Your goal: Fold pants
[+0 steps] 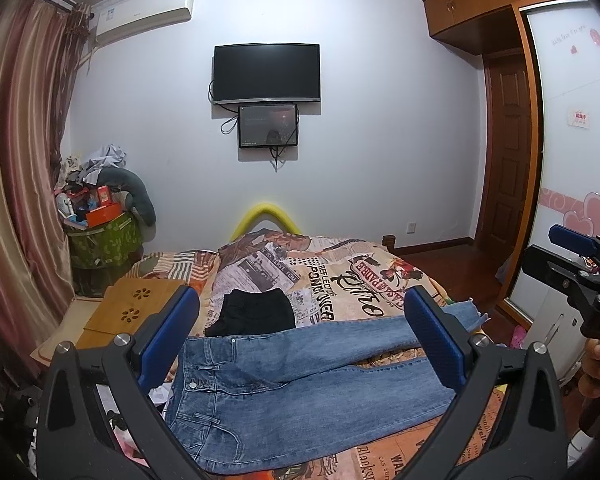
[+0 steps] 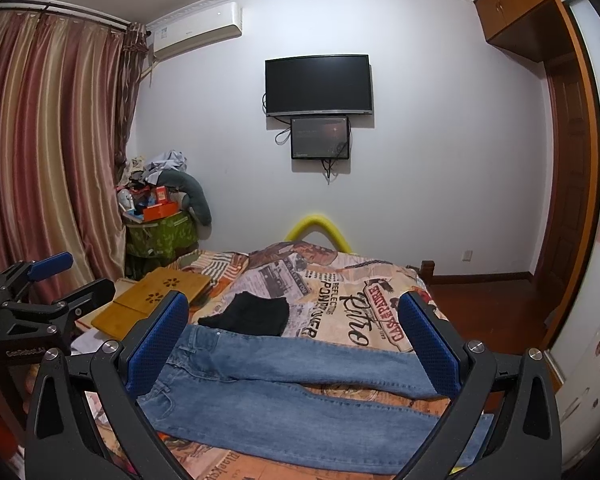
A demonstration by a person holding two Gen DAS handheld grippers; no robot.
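- Where writing could be read, the printed bedspread (image 1: 340, 276) carried "POWR SAVER", "REFLECTORS" and "CASA del PADRE", seen upside down, and the left gripper's black body bore "GenRobot.AI" in the right wrist view.
- The blue jeans (image 1: 300, 384) lay flat across the near end of the bed, waistband toward the left, the two legs stretching rightward and slightly apart.
- A folded black garment (image 1: 256, 312) lay just beyond the jeans' waistband.
- The left gripper (image 1: 300, 336) hung above the jeans with its jaws spread wide, holding nothing.
- The right gripper (image 2: 296, 340) hovered likewise, jaws wide apart and empty.
- A wooden lap table (image 2: 156, 300) rested on the bed's left side.
- On the white wall hung a television (image 1: 267, 73) over a smaller screen (image 1: 268, 126), with an air conditioner (image 1: 144, 12) near striped curtains (image 2: 48, 152).
- A wooden wardrobe (image 1: 476, 4) and door stood at the right.
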